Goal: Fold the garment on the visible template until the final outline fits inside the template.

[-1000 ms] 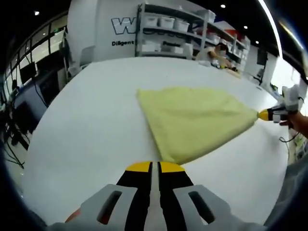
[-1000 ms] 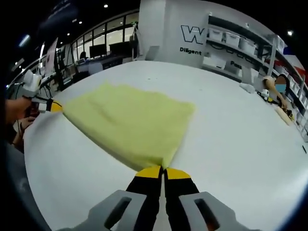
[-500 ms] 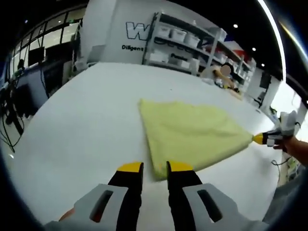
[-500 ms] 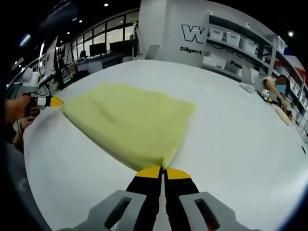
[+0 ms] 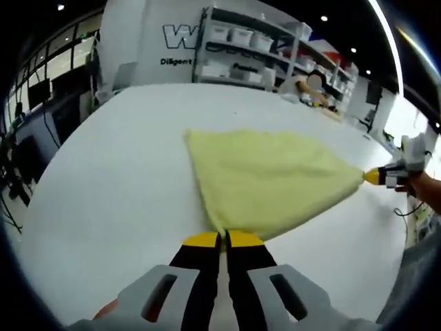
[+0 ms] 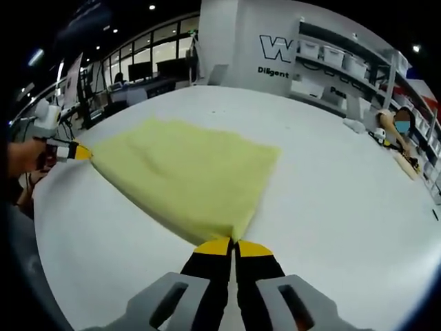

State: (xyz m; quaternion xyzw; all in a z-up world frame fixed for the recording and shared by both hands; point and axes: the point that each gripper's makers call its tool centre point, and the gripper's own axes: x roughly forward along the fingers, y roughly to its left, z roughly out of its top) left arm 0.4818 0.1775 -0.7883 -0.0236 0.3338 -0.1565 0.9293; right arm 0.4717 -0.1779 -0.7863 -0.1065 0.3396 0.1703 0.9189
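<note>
Left gripper (image 5: 222,239) clamped on near corner of yellow garment (image 5: 265,179), flat on white table (image 5: 117,172). Right gripper (image 6: 233,247) likewise pinching opposite corner. Pinched cloth hidden between jaws; template not discernible.

Left hand-held gripper (image 5: 222,239) has closed again on the garment (image 5: 269,176) corner

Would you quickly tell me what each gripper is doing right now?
Left gripper: shut on a corner of the yellow cloth.
Right gripper: shut on another corner.
</note>
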